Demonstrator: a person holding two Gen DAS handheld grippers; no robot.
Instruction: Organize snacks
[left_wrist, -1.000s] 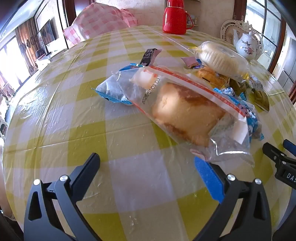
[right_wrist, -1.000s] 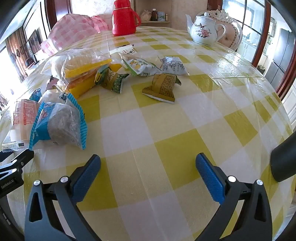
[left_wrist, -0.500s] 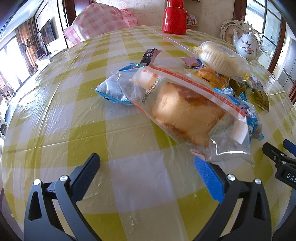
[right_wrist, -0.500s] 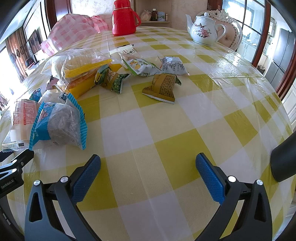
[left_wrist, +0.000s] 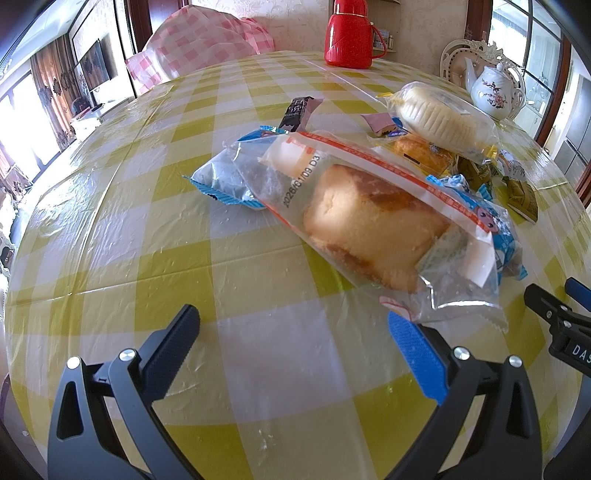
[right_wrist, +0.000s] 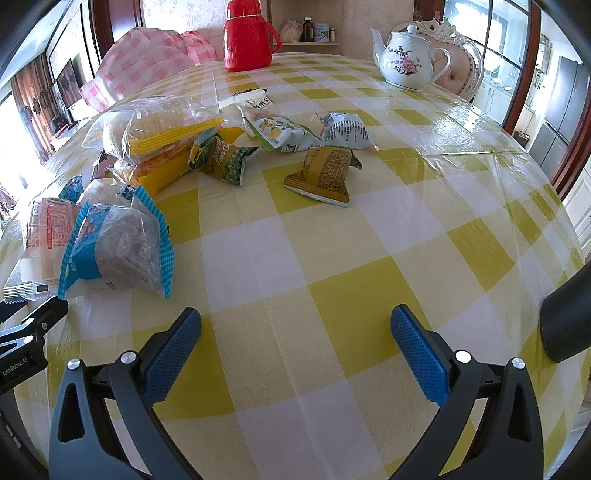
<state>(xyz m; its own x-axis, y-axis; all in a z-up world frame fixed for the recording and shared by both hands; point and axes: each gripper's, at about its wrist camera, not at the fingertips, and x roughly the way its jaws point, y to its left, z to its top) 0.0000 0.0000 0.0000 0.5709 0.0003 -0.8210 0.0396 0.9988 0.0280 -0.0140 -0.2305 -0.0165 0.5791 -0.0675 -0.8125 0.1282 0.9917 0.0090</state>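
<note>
Several snack packs lie in a loose pile on the yellow-checked table. In the left wrist view a clear bag with a sponge cake (left_wrist: 373, 225) lies just ahead of my left gripper (left_wrist: 291, 339), which is open and empty; the bag's corner is beside its right finger. A blue-edged pack (left_wrist: 225, 177) and a bagged white bun (left_wrist: 439, 118) lie behind. In the right wrist view my right gripper (right_wrist: 293, 339) is open and empty over bare table. A blue-edged pack (right_wrist: 122, 247) stands to its left; a brown-gold pack (right_wrist: 325, 173) lies ahead.
A red thermos (right_wrist: 247, 37) and a white floral teapot (right_wrist: 404, 61) stand at the table's far side. A pink checked chair cover (left_wrist: 199, 44) is behind the table. Green and white small packs (right_wrist: 280, 131) lie mid-table. The table edge curves off at right.
</note>
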